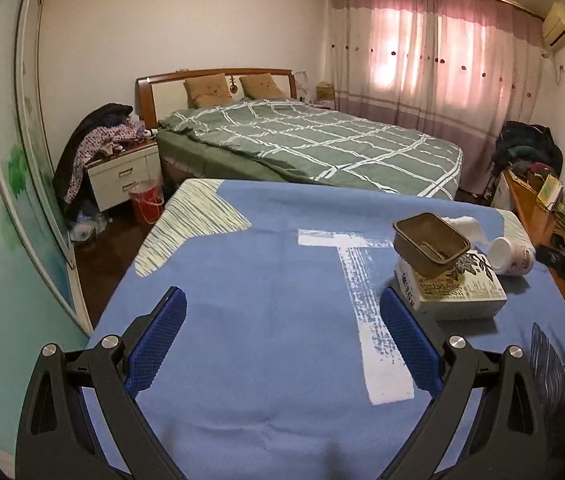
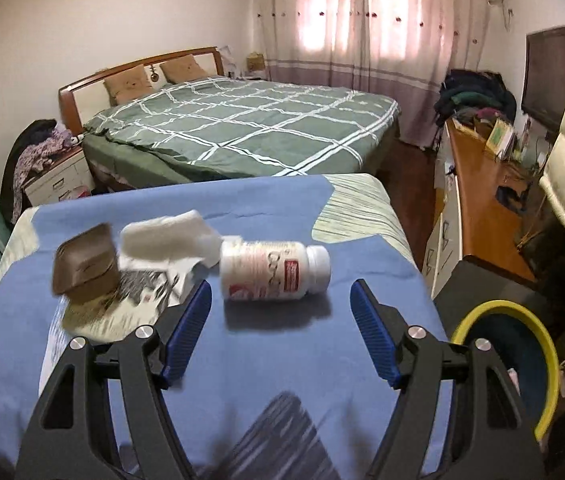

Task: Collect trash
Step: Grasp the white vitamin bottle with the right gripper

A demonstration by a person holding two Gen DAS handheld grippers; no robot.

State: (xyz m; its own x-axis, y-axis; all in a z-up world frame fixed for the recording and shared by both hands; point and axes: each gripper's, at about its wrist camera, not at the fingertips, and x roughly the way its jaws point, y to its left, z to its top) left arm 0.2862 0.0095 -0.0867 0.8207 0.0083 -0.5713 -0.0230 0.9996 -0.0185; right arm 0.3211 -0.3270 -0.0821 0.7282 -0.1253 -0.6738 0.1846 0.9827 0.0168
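Both the left gripper [image 1: 282, 320] and right gripper [image 2: 280, 314] hovered spread wide and empty over the blue cloth [image 1: 262, 280], the white bottle [image 2: 272, 270] lying just ahead of the right one beside a tissue box [image 1: 452, 286] topped by what looked like a brown tray [image 1: 430, 242].

Lighting: soft daylight is admitted through the sheer pink curtains [image 1: 434, 52] [image 2: 362, 20], where glare is seen as blown-out patches. Room: moderately bright, colours muted. Shadows: a soft one is cast beneath the white plastic pill bottle [image 2: 274, 276] on the blue patterned table cloth [image 2: 266, 360]. Blur: the brown plastic tray [image 2: 84, 264] is smeared in the right wrist view. Distortion: straight lines are bowed by the fisheye lenses; corners are vignetted black.
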